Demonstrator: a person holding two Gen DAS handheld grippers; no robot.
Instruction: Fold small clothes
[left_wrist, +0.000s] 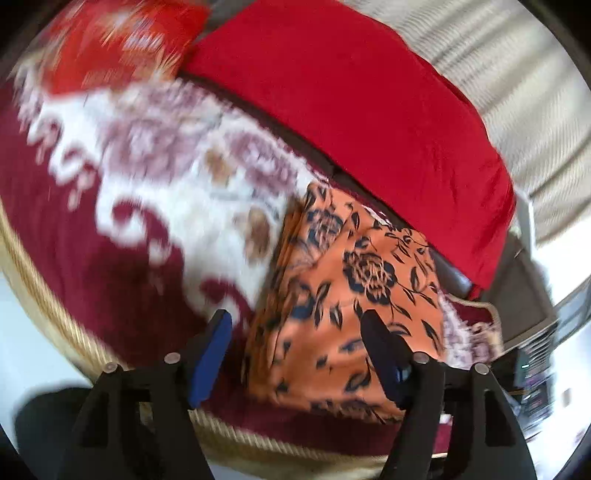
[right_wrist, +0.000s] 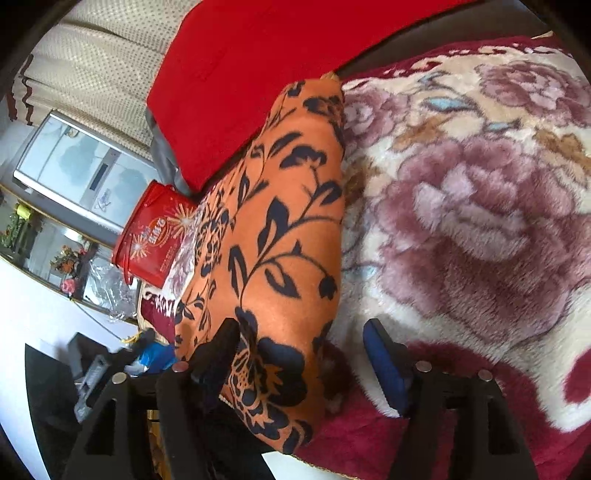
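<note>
A folded orange cloth with a dark flower print (left_wrist: 351, 280) lies on a plush maroon-and-cream floral blanket (left_wrist: 147, 166). My left gripper (left_wrist: 299, 350) hovers over the cloth's near left edge, jaws wide apart and nothing pinched; this view is blurred. In the right wrist view the same orange cloth (right_wrist: 284, 206) runs away from me as a long folded strip on the blanket (right_wrist: 461, 203). My right gripper (right_wrist: 303, 358) straddles its near end. Its left finger (right_wrist: 218, 354) sits at the cloth's left edge and its blue-padded right finger (right_wrist: 384, 365) stands clear over the blanket. It is open.
A big red cushion (left_wrist: 351, 92) lies behind the cloth, also the red cushion (right_wrist: 258, 55) in the right view. A red patterned pillow (left_wrist: 118, 40) is at far left. A red box (right_wrist: 151, 236), a white cabinet (right_wrist: 74, 162) and a beige curtain (right_wrist: 96, 62) stand beyond the bed's edge.
</note>
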